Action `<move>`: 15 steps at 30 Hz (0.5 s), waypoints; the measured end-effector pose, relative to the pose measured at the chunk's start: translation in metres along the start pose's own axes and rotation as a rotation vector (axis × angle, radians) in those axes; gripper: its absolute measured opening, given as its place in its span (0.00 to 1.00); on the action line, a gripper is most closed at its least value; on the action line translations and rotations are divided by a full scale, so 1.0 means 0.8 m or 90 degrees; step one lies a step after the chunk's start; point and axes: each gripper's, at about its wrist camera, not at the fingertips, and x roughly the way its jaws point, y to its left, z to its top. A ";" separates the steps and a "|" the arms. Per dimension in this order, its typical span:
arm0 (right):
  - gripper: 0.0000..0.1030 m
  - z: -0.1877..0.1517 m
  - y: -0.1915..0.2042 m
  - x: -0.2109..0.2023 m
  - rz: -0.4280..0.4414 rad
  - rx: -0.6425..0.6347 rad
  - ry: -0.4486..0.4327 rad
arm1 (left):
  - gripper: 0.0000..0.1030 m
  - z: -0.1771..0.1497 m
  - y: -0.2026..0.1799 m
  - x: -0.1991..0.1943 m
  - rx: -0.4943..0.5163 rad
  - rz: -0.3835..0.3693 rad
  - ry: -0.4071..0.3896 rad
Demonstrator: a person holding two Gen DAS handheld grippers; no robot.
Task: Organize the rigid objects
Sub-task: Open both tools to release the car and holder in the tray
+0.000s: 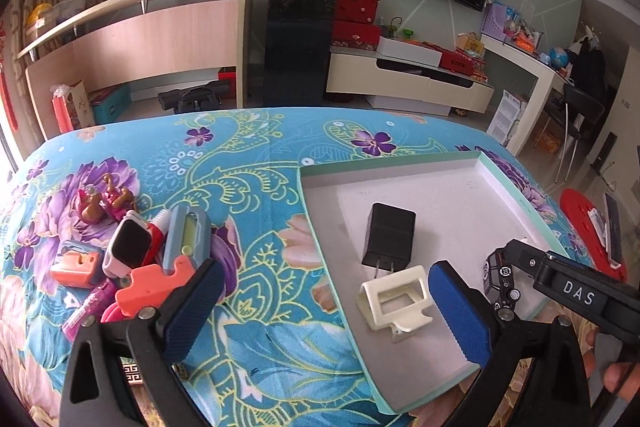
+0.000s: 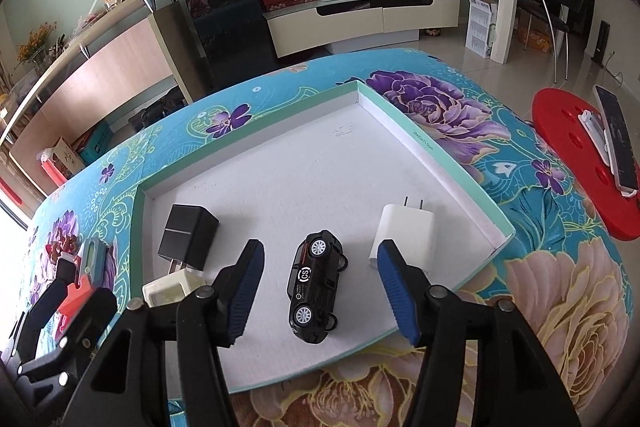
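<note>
Far left on the floral-covered desk (image 1: 256, 187): a loose pile (image 1: 132, 255) of small things, with a white smartwatch (image 1: 129, 251), orange plastic pieces and a pink tube. Your left gripper (image 1: 326, 311) hangs between pile and tray, jaws wide, nothing in them; its right pad reaches over the tray's near-left corner.

The shallow white tray (image 2: 424, 147) has a mint rim. Inside, left to right: a black charger (image 2: 188, 233) with its prongs toward you, a cream clip (image 2: 172, 287) just in front of it, a black toy car (image 2: 316, 285) lying on its side, and a white charger (image 2: 396, 227) with its prongs pointing away.

Your right gripper (image 2: 320, 291) has its jaws partly open on either side of the car, pads clear of it.
</note>
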 end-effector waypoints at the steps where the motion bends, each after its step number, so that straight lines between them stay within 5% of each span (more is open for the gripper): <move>1: 0.63 0.000 0.001 0.001 0.002 -0.004 0.000 | 1.00 0.000 0.006 0.001 -0.009 0.005 0.002; 2: 0.66 -0.001 0.002 0.002 0.002 -0.006 -0.001 | 1.00 0.001 0.012 0.003 -0.017 0.010 0.004; 4: 0.88 -0.001 0.002 0.003 0.001 -0.006 -0.005 | 1.00 0.001 0.024 0.006 -0.034 0.024 0.007; 15: 0.95 -0.002 -0.005 0.010 -0.034 0.009 -0.012 | 1.00 -0.005 0.064 0.016 -0.092 0.126 0.023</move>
